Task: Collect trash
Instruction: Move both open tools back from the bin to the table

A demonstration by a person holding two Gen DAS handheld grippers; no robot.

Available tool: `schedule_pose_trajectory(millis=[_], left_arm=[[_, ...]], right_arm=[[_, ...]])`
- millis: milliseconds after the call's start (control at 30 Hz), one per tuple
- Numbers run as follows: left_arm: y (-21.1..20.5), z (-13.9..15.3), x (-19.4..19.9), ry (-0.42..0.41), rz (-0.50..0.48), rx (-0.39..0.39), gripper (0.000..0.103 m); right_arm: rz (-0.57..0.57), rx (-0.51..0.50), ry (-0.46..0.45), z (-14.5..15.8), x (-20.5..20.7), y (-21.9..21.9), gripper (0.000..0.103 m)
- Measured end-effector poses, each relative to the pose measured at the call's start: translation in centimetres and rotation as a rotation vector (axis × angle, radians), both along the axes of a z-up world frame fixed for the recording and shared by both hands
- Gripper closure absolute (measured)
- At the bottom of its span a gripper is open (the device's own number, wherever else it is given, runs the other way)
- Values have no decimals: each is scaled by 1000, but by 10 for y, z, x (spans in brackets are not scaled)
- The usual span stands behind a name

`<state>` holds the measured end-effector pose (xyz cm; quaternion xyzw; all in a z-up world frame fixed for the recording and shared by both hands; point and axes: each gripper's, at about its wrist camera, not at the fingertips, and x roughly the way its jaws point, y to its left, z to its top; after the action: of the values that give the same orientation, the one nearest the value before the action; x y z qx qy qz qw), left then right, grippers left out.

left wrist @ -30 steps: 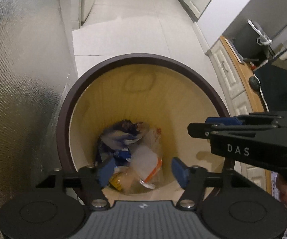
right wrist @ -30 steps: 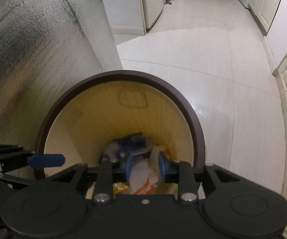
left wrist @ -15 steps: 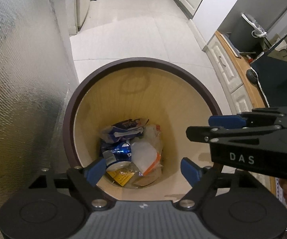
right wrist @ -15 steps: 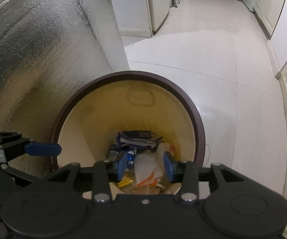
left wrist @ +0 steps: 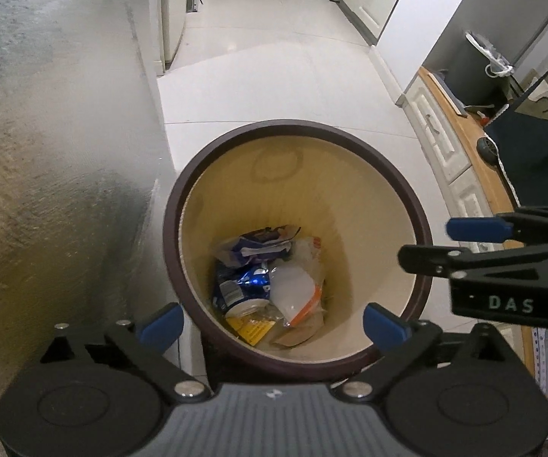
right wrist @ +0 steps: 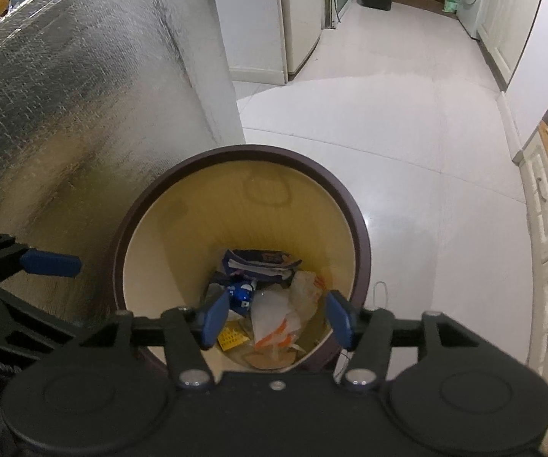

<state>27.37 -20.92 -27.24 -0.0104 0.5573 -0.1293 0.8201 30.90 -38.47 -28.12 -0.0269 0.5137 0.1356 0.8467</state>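
The left wrist view looks down into a round bin point(left wrist: 422, 228) with a dark rim, standing on the white floor point(left wrist: 274, 83) just beside a silver textured wall point(left wrist: 53, 152). Going from left to right, the left gripper point(left wrist: 272, 323) now has its jaws spread very wide, wider than a second ago, and nothing is between them. The trash point(left wrist: 270, 285) lies at the bottom of the bin: a blue crushed packet, a clear bag with an orange strip, a yellow piece. On the right side the right gripper point(left wrist: 445, 242) comes in, and the letters "DAS" are readable on its body.

In the right wrist view, the right gripper point(right wrist: 277, 318) has also just been opening; its jaws stand apart and hold nothing. The bin looks smaller than before in both views, so both hands have lifted away from it. This suggests the pieces were released into the bin and this drop is finished. The print on the packets is too small to read.
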Motion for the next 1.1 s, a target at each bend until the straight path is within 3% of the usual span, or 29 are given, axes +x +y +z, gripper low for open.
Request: schedule_pose_trajectory(millis=[333, 600, 900, 1100], left_arm=[[20, 20, -20, -35, 23, 39, 0], [29, 40, -34, -78, 28, 46, 0], [33, 65, -56, -143, -3, 43, 0], [36, 87, -75, -204, -36, 35, 0]], right_arm=[[-20, -30, -35, 18, -28, -8, 27], [-21, -65, -84, 36, -55, -10, 3], [-47, -99, -135, 64, -89, -15, 0], [-71, -86, -215, 98, -116, -20, 0]])
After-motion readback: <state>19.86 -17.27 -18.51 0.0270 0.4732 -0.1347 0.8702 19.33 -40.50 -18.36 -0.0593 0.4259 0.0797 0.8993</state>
